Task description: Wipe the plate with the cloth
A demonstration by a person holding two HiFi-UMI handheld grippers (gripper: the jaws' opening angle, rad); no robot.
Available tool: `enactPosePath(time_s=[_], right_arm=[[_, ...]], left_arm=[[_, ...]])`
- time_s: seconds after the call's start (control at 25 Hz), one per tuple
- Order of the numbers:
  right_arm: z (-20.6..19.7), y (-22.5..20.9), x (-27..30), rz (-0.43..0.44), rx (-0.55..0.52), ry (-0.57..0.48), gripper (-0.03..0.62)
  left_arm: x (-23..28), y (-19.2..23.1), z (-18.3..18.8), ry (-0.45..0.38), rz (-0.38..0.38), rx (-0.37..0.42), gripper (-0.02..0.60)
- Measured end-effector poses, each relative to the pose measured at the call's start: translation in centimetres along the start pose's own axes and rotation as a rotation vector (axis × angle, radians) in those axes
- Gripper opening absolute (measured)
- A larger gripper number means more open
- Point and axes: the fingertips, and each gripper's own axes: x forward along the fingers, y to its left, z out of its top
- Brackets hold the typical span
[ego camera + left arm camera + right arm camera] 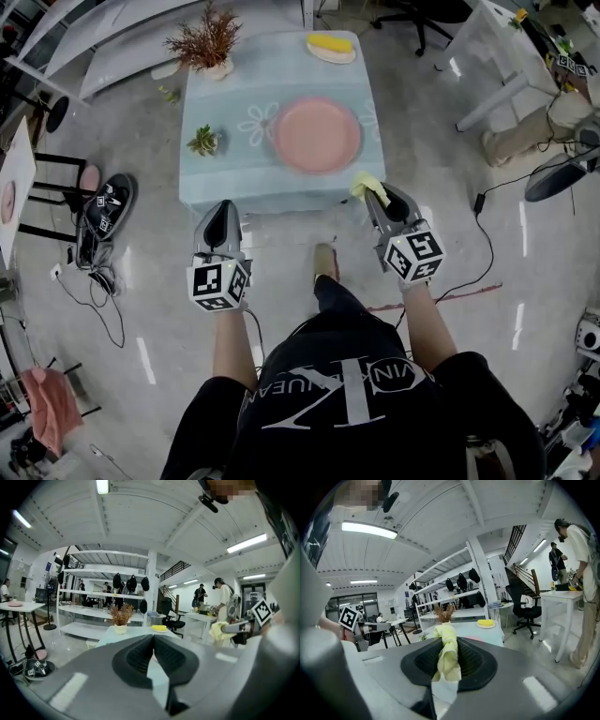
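1. Left gripper: you hold it just short of the table's near edge. Its jaws are pressed together with nothing between them.
2. Right gripper: it hangs at the table's near right corner, jaws clamped on the cloth.
3. Cloth: pale yellow and bunched into a narrow roll. It stands out past the fingertips, toward the plate but apart from it.
4. Plate: pink and round, lying flat on the table right of centre, apart from both grippers.
5. Table: small, under a pale blue cover with a flower print.
6. Around the plate:
   - a dried reddish plant in a white pot stands at the far left corner;
   - a small green plant stands to the plate's left;
   - a yellow object on a small dish sits at the far edge, beyond the plate.
   Only bare cover lies between cloth and plate.
7. Floor: your shoe shows between the grippers. A dark round stool with marker-tagged gear stands to the left, with cables beside it.
8. Hard to make out:
   - you cannot tell what the yellow object is;
   - in both gripper views the jaw bodies cover most of the table, leaving the plate a pink sliver;
   - whether the cloth's tip touches the tabletop cannot be told.
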Motion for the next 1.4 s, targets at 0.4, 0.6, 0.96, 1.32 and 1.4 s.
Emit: enactPosePath(time_s=[0.4,0.6,0.96,1.32,1.4], right_arm=[[-1.6,-3.4,7.6,0.045,-0.004,0.095,0.074],[-2.7,-4.1,10.7,0.096,-0.042,0.148,0.074],[-5.2,-3.8,15.6,0.157,-0.124,0.276,0.072],[-8.1,-2.6,21.5,0.236,-0.219,0.433,0.072],[-8.9,-2.4,22.9,0.250,-0.256,0.470,0.072]], left_arm=[[8.0,1.3,-1.3,0.066,0.005,-0.017,0.000],[11.0,1.0,-2.4,0.075,-0.002,-0.031,0.000],[15.5,0.9,-6.6,0.185,-0.030,-0.048,0.000],[20.5,2.6,-10.2,0.311,-0.054,-0.087,0.000],[21.5,2.8,-11.0,0.330,-0.062,-0.101,0.000]])
